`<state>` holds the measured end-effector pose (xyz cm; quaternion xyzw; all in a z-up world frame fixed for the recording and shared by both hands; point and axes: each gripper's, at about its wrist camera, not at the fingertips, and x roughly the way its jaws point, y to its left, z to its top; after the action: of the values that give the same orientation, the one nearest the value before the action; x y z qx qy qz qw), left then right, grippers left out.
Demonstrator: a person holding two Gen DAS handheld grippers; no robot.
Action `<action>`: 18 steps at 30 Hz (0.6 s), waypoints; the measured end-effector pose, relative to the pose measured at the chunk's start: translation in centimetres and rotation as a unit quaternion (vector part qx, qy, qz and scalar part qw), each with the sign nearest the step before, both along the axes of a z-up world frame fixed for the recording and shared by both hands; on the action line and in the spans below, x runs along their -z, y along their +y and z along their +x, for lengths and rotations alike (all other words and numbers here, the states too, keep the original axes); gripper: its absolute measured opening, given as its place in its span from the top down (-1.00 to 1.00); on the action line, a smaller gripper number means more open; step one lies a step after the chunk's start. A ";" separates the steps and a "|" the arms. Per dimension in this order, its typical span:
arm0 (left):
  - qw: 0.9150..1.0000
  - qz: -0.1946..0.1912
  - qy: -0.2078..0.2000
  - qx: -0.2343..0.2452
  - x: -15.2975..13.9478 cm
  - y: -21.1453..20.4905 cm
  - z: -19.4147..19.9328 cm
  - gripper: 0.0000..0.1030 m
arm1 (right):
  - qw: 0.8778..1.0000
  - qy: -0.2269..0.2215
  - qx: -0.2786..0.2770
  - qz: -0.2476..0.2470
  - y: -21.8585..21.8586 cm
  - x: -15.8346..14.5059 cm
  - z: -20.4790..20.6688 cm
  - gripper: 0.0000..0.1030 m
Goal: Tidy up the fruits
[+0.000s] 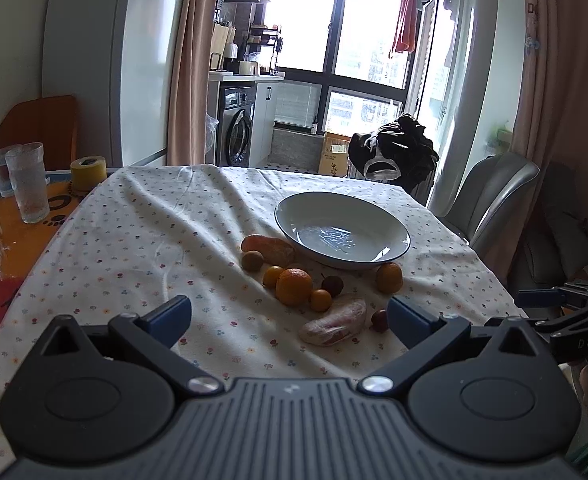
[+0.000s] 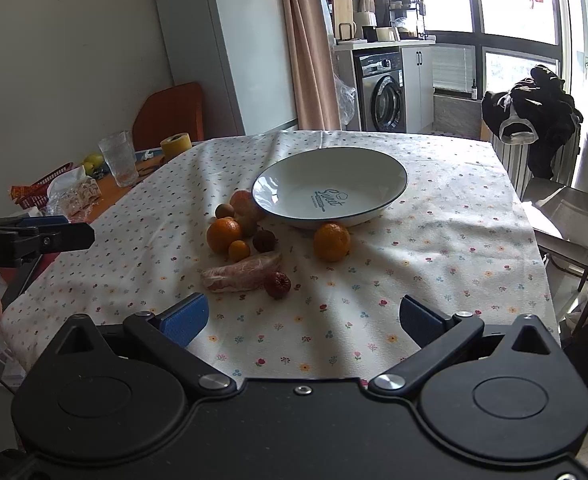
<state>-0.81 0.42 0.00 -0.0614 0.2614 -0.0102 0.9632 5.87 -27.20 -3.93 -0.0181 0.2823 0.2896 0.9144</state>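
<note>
Hovering wide apart and holding nothing, left tool [image 1: 290, 314] and right tool [image 2: 303, 316], facing scattered fruits [image 2: 250, 240] ahead beside a white bowl [image 2: 389, 192].

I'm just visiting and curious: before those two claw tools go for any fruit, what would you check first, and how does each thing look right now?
1. Left gripper jaws wide and holding nothing: ok.
2. Right gripper jaws wide and holding nothing: ok.
3. Plate has nothing in it, ready for fruit: ok.
4. Fruit in the open: the lone orange sits apart by the plate's rim, ok; the other orange is crowded by small fruits, not ok for a clean grab.
5. Wrapped item: fruit or not, cannot tell.
6. Tablecloth is wrinkled, so round fruit may roll: cannot tell.
</note>
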 end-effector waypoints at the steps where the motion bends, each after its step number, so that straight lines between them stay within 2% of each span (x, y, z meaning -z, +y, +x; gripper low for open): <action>1: 1.000 -0.003 -0.002 0.000 0.1 0.1 0.0 -1.00 | 1.000 -0.001 -0.003 0.001 0.0 0.1 0.0 -1.00; 6: 1.000 0.004 -0.007 -0.015 0.4 0.3 0.5 -1.00 | 1.000 -0.002 -0.012 -0.008 0.6 0.8 0.4 -1.00; 14: 1.000 0.009 0.004 -0.005 1.8 -0.1 2.0 -1.00 | 1.000 0.000 -0.014 0.002 0.6 1.9 1.4 -0.99; 18: 1.000 0.003 0.012 0.006 2.7 -0.5 2.9 -0.99 | 1.000 0.007 -0.021 -0.003 1.0 2.6 1.9 -0.85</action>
<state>2.11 -0.12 -2.74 -0.0569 0.2734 -0.0147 0.9601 7.72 -26.23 -6.49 -0.0250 0.2890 0.3083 0.9060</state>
